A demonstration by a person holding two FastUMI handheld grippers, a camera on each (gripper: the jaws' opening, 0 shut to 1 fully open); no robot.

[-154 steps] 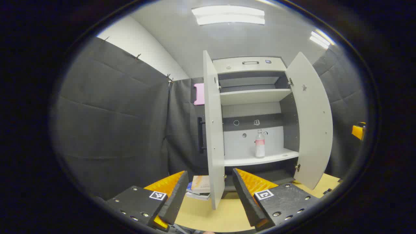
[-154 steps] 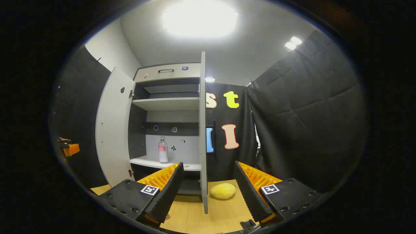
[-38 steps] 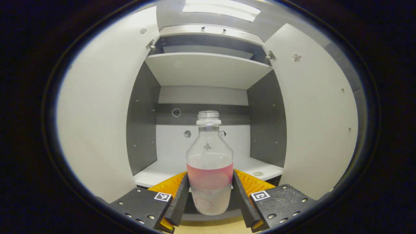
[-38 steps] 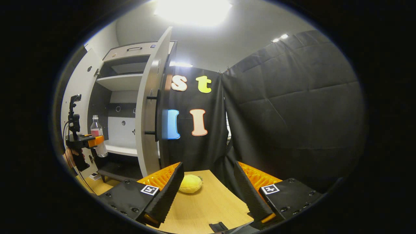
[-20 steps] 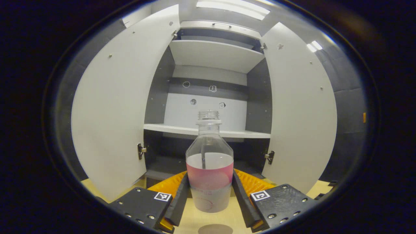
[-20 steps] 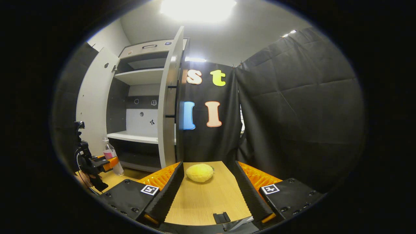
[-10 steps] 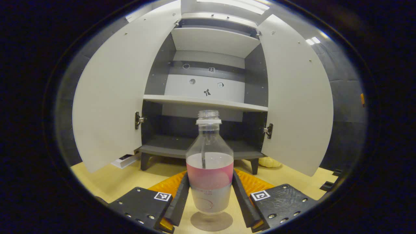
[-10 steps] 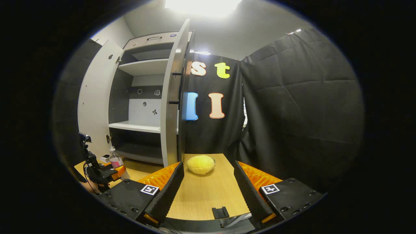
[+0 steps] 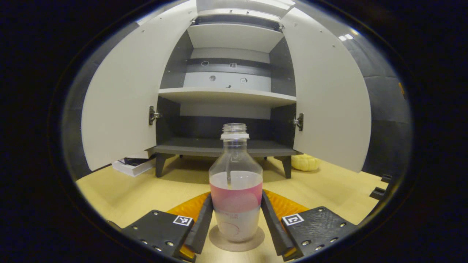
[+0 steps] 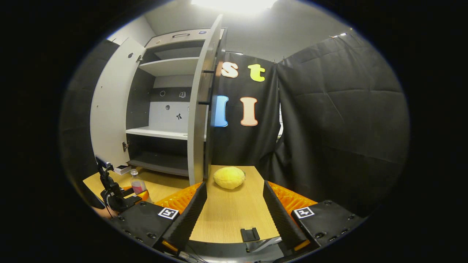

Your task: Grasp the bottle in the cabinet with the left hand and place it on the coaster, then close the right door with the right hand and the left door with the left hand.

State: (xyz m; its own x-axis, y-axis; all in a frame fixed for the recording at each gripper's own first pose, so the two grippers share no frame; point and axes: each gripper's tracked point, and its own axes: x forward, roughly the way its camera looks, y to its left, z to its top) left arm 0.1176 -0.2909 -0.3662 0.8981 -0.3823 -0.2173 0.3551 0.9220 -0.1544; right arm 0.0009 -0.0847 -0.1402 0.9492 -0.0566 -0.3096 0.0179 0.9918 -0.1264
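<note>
Carried down and out of the grey two-door cabinet (image 9: 226,95) since earlier, now standing upright on the round brown coaster (image 9: 236,240) on the pale wooden desk (image 9: 146,190) before it: clear uncapped plastic bottle with pink label (image 9: 236,190). Clamped at the label band by the left tool (image 9: 236,223), probably to steady the set-down. Right tool (image 10: 234,215) spread wide, empty, beside the cabinet's open right door (image 10: 199,109), likely readied for closing.

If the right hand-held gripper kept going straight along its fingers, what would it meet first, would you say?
Most likely the yellow plush toy lying on the table, dead ahead between the open fingers of the right hand-held gripper. Beyond it hangs the black cloth wall. Depth is hard to judge.
</note>
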